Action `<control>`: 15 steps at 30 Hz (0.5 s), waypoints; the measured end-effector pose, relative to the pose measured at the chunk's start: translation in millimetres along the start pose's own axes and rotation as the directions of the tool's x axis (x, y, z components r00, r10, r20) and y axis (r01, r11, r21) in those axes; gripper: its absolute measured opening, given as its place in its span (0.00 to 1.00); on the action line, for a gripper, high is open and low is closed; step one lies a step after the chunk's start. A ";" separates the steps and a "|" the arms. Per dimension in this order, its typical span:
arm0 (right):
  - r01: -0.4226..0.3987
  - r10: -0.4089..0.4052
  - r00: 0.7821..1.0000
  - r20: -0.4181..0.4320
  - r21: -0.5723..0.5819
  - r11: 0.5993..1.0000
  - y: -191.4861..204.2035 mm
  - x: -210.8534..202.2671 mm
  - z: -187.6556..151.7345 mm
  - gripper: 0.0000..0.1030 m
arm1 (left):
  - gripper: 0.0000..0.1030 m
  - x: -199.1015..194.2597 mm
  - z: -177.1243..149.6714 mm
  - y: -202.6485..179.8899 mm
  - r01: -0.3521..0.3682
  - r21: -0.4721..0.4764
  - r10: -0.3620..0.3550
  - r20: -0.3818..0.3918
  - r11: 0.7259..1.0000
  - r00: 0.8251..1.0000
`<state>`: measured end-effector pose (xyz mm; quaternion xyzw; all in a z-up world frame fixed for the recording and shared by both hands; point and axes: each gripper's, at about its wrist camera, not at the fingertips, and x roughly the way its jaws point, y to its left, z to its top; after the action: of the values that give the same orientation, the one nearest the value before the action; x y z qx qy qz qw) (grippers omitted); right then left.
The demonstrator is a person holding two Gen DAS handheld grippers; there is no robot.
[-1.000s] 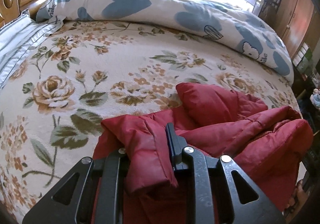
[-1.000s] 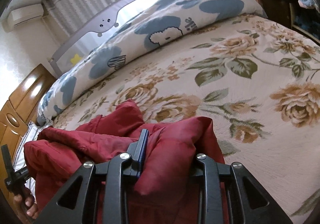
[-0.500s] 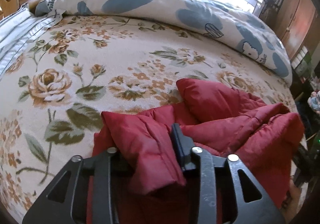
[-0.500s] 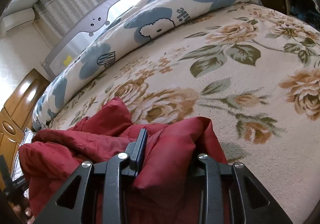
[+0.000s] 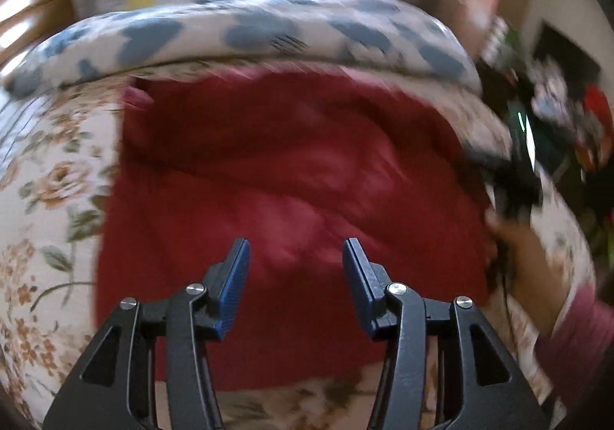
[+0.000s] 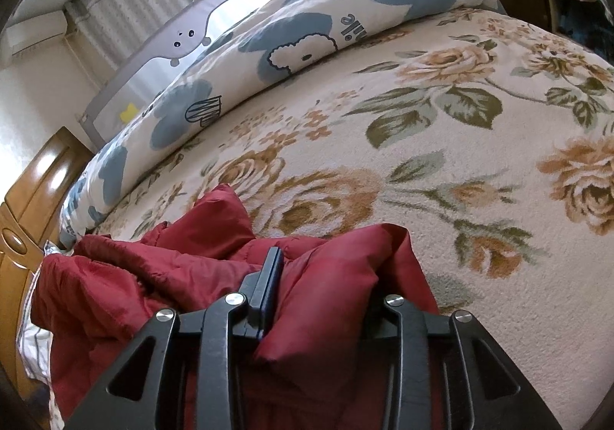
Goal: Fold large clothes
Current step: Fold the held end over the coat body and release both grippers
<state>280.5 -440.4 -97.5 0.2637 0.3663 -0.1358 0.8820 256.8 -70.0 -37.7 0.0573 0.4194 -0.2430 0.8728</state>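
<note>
A red padded jacket lies spread on the floral bedspread; the left wrist view is blurred by motion. My left gripper is open and empty, above the jacket's near part. In the right wrist view my right gripper is shut on a fold of the red jacket, which bunches up to its left on the floral bedspread. Its right finger is hidden under the cloth. The right gripper and the hand on it show at the right of the left wrist view.
A rolled white quilt with blue patches lies along the bed's far side, before a grey bed rail. A wooden headboard is at the left. Cabinets and clutter stand beyond the bed's right edge.
My left gripper has let go of the jacket fold, opened, and swung fast to a higher view over the jacket. My right gripper keeps its hold and has barely moved.
</note>
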 end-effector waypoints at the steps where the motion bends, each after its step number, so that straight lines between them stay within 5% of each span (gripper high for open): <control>1: -0.003 0.003 1.000 -0.003 0.001 1.000 -0.2 -0.7 0.7 0.34 | 0.47 5.1 -2.8 -7.1 -0.022 0.026 0.022 -0.006 0.999 1.000; 4: -0.021 0.021 1.000 -0.016 0.006 1.000 0.4 -6.5 4.0 0.39 | 0.49 28.7 -4.3 -12.0 -0.103 0.049 0.105 -0.038 0.993 0.994; 9: -0.091 0.091 0.996 -0.006 -0.012 0.996 9.7 -43.1 11.0 0.59 | 0.51 55.2 5.1 7.7 -0.127 -0.012 0.126 -0.066 0.992 0.990; 12: -0.104 0.109 0.993 0.038 -0.099 0.990 25.4 -82.3 4.7 0.75 | 0.51 62.4 9.9 10.7 -0.139 -0.020 0.137 -0.061 0.990 0.989; 15: -0.130 0.133 0.991 -0.003 -0.238 0.963 51.5 -99.3 -12.6 0.76 | 0.51 65.2 11.8 12.5 -0.154 -0.019 0.153 -0.056 0.988 0.987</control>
<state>226.7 -386.2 -14.8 0.1793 0.3560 -0.0339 0.9165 305.6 -87.2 -80.9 0.0857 0.4403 -0.1685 0.8777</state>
